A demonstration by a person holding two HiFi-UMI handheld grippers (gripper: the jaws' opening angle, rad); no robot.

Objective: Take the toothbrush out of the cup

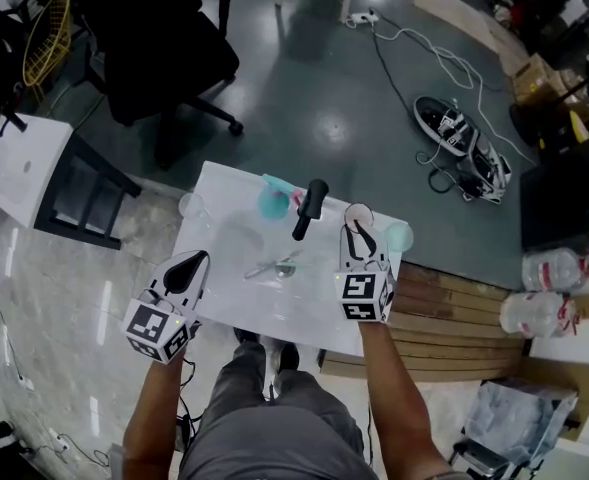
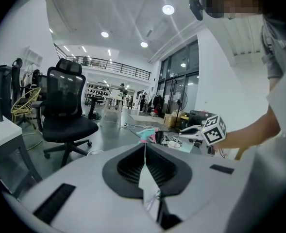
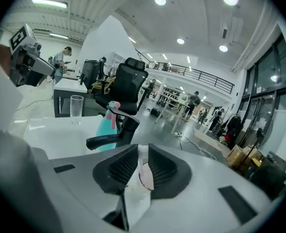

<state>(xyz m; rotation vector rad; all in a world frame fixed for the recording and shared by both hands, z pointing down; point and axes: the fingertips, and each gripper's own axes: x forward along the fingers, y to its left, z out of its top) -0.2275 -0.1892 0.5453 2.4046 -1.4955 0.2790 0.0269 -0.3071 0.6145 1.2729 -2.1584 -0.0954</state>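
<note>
Currently the toothbrush (image 3: 114, 108), pink, sits in the teal cup (image 3: 105, 133), its pink end poking above that cup's rim; the cup stands toward the far edge of the white tabletop (image 1: 224, 303). L gripper (image 1: 200, 258) hangs left of the teal cup and nearer the person, well apart from it, jaws clenched together w/ nothing between them. R gripper (image 1: 357, 230) is right of the teal cup and nearer the person, jaws pinched on the wall of a small clear round cup (image 1: 357, 214); its pinkish rim shows between the pads in the right gripper view. A black elongated object (image 1: 310, 208) lies just right of the teal cup, btw it and the R gripper. A clear glass (image 1: 192, 206) stands left of the teal cup, at the tabletop's edge. A shiny metal piece (image 1: 274, 268) lies nearer the person than the teal cup. Each gripper's cube (image 1: 366, 296) carries b/w square markers. Print on the person's grey shirt (image 2: 278, 47), seen in the left gripper view, is too blurred to read.
</note>
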